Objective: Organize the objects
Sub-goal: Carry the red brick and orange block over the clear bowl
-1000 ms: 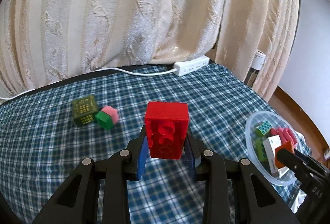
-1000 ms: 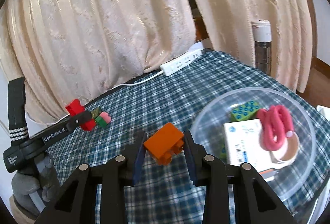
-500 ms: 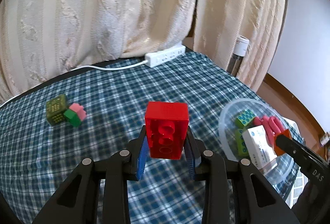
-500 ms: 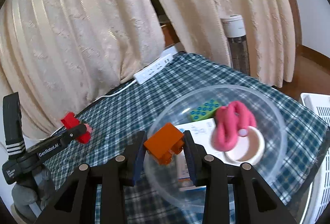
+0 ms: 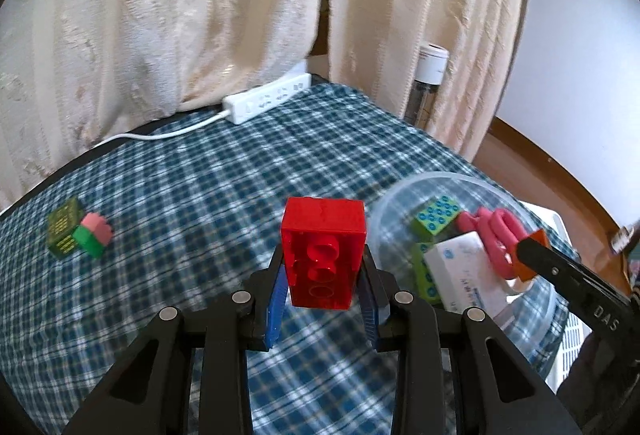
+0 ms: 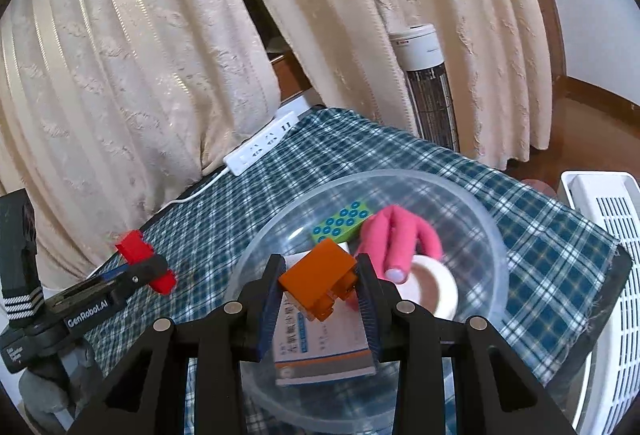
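Note:
My left gripper (image 5: 323, 267) is shut on a red toy brick (image 5: 323, 255), held above the checked cloth just left of the clear plastic bowl (image 5: 404, 191). My right gripper (image 6: 318, 285) is shut on an orange brick (image 6: 320, 283), which hangs over the inside of the bowl (image 6: 472, 203). In the bowl lie a green dotted block (image 6: 342, 223), a pink looped toy (image 6: 400, 239), a white tape roll (image 6: 434, 289) and a white box (image 6: 320, 351). From the left wrist view the orange brick (image 5: 532, 253) shows above the bowl's contents. Far left on the cloth sit a dark green cube (image 5: 64, 233) and a pink-and-green block (image 5: 94, 235).
A white power strip (image 5: 266, 103) with its cord lies at the table's far edge before cream curtains. A white slatted basket (image 6: 612, 243) stands right of the table, and a tall white-topped appliance (image 6: 428, 87) behind it. The checked cloth (image 5: 200, 195) covers the table.
Both grippers have moved right toward the bowl with their bricks. The orange brick went from beside the bowl to above its inside; the red brick now sits close to the bowl's left rim.

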### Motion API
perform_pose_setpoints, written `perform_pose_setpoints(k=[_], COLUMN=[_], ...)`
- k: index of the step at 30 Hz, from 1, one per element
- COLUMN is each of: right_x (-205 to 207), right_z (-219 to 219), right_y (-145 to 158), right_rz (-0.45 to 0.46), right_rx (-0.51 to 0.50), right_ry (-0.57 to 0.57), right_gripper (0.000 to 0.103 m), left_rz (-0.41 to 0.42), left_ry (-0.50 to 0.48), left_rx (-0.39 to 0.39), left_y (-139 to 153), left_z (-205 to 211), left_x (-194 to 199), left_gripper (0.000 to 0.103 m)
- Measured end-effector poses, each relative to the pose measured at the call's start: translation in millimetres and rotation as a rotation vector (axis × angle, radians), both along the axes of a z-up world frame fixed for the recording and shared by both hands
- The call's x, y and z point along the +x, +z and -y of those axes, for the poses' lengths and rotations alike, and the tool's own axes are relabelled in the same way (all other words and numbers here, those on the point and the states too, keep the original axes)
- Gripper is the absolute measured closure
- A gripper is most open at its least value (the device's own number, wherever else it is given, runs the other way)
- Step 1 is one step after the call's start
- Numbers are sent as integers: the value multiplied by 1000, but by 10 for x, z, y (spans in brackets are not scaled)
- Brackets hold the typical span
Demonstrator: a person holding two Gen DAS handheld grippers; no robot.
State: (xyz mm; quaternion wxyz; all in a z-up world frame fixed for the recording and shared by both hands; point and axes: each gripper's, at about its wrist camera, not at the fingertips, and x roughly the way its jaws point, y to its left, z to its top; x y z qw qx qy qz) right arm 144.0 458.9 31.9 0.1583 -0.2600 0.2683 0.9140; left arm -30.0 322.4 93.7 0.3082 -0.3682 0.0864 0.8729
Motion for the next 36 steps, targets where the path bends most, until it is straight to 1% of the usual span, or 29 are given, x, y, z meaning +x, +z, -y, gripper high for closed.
perform_pose_setpoints(k=[5,15,20,30,36], right_x=[12,29,28,-43,-107], right_z=[-110,-301,-391,-513,-538], right_y=[-11,-13,-27,-57,-18], right_rz=[0,-12,-13,-17,-28], right_rx=[1,-2,-7,-19,-13], right_ry=[-14,-32,-41,-44,-40], right_gripper=[65,65,65,65,65], left_rz=[27,32,47,61,66], left_ry=[-50,-84,-105,-130,-140], left_rx=[0,-22,-37,-49,-50], left_y=[-50,-99,-162,-225,-246], left_z=[-191,-446,-566,-691,-739], left_x=[36,23,21,23,3], left_gripper=[70,70,70,70,70])
